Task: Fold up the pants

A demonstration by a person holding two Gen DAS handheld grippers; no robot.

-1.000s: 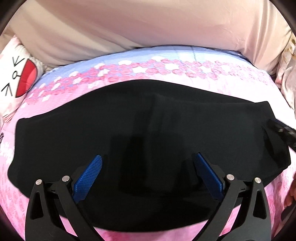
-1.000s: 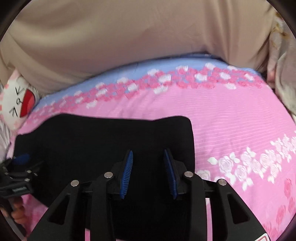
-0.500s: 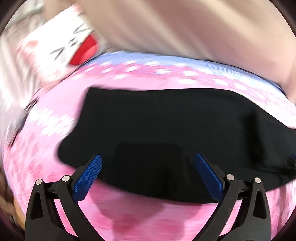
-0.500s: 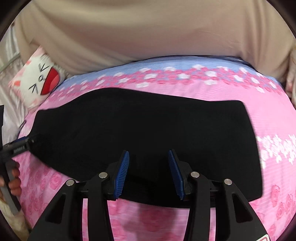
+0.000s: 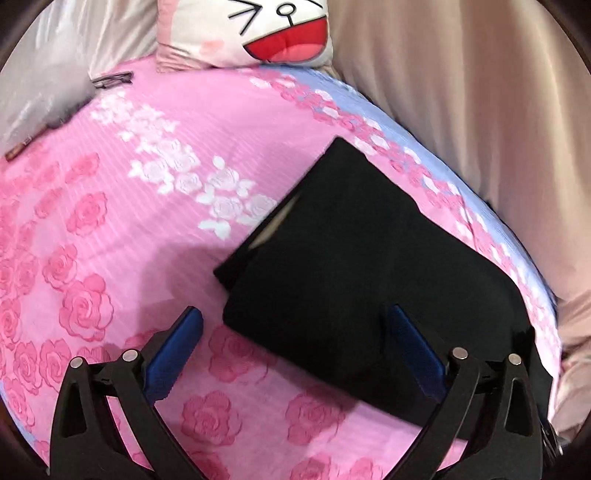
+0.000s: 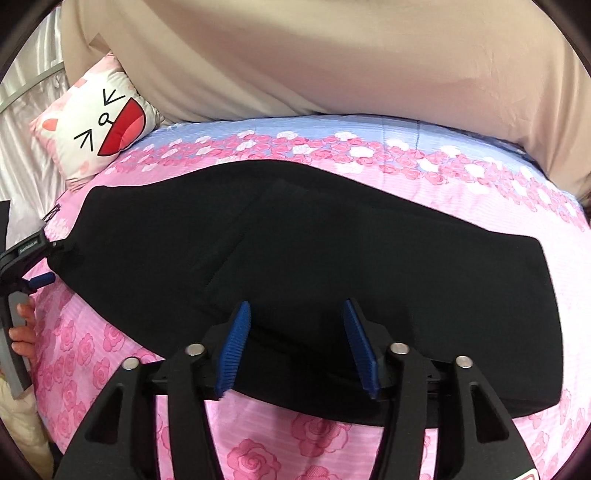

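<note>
Looking past your tools, you have a cat pillow (image 5: 255, 31) at the top centre of the left wrist view and at the upper left of the right wrist view (image 6: 98, 136), lying at the edge of the bed against a beige cloth (image 6: 314, 55) that fills the top of the frame. A dark flat item (image 5: 112, 79) lies at the upper left in the left view, too blurred to name. None of these lies between your tools and the pants.

The bed (image 5: 110, 221) wears a pink rose-print sheet with a blue band along its far edge; pale shiny fabric (image 5: 44, 55) shows at the far left.

The pants (image 6: 314, 266) are black and lie flat across the middle of the right view, as one long strip. Your right tool (image 6: 295, 347) hovers at the strip's near edge, lower centre, its blue pads partly spread, with nothing between them. In the left view the pants (image 5: 369, 277) run from the centre to the lower right, their end facing you. Your left tool (image 5: 295, 350) has its pads spread wide: the right pad overlaps the cloth in the frame, the left one sits over bare sheet. It appears at the far left of the right view (image 6: 35, 264), just beside that end.
</note>
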